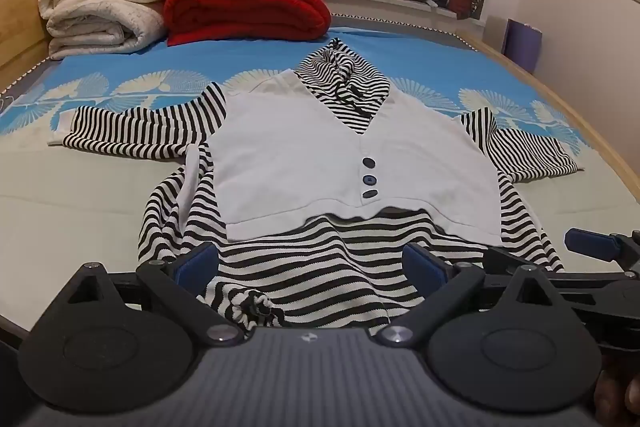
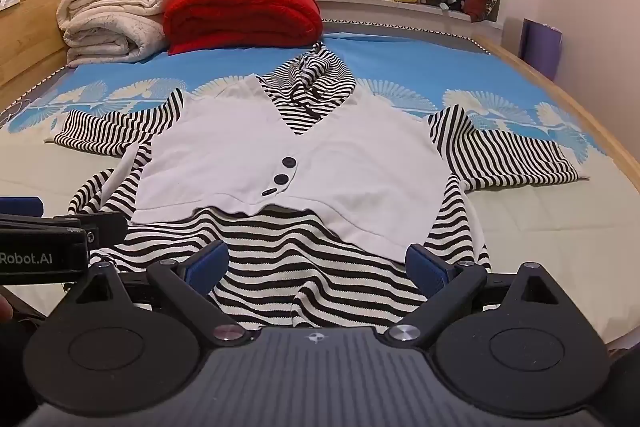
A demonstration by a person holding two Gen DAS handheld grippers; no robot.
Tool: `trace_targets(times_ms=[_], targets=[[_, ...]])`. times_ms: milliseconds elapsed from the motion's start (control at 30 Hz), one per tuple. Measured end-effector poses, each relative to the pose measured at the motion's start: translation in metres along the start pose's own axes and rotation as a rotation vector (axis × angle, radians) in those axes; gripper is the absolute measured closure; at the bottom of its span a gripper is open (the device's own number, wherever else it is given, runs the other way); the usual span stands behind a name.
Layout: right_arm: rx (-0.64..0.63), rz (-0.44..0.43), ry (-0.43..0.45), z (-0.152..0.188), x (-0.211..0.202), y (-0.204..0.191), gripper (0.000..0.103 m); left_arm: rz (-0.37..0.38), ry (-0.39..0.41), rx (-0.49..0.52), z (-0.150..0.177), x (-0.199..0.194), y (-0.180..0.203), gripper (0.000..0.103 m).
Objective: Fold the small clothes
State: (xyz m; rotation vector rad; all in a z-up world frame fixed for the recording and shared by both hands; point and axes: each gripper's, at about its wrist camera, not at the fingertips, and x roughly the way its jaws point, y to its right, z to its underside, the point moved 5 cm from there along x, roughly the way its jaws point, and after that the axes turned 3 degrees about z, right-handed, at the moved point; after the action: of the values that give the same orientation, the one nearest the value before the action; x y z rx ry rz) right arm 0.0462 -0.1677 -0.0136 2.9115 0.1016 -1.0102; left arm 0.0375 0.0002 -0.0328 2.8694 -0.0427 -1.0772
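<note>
Striped hoodie (image 1: 320, 163) lies flat on the bed (image 1: 80, 187) under both wide-open, empty grippers, left gripper (image 1: 312, 263) and right gripper (image 2: 316, 263), and only the right view shows a "Robot.AI" label (image 2: 32, 259).

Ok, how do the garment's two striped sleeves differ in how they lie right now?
The black-and-white striped sleeve on the picture's left reaches farther out and ends in a white cuff, with folds near the shoulder; the black-and-white striped sleeve on the picture's right looks shorter, flatter, no cuff visible. Both lie spread on the bed, untouched.
</note>
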Motion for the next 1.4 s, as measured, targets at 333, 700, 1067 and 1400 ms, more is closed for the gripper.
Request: trace_targets(times_ms=[333,700,1067,1400], targets=[[-0.003,0.001,-0.001,0.0002,0.0004,-0.0001,0.008,-0.002,0.001,0.003,0.0,-0.0001,0.0008,0.003],[-0.002,0.001,-0.002,0.0006,0.0013,-0.0004,0.008,-0.001,0.002,0.002,0.0003,-0.0002,0.0006,0.003],[-0.002,0.0,-0.002,0.001,0.0018,-0.0006,0.008,-0.001,0.001,0.002,0.0002,-0.0002,0.0006,0.003],[0.02,-0.012,-0.012,0.0066,0.0064,0.005,0.013,0.0,-0.002,0.004,0.0002,-0.0004,-0.0005,0.003]])
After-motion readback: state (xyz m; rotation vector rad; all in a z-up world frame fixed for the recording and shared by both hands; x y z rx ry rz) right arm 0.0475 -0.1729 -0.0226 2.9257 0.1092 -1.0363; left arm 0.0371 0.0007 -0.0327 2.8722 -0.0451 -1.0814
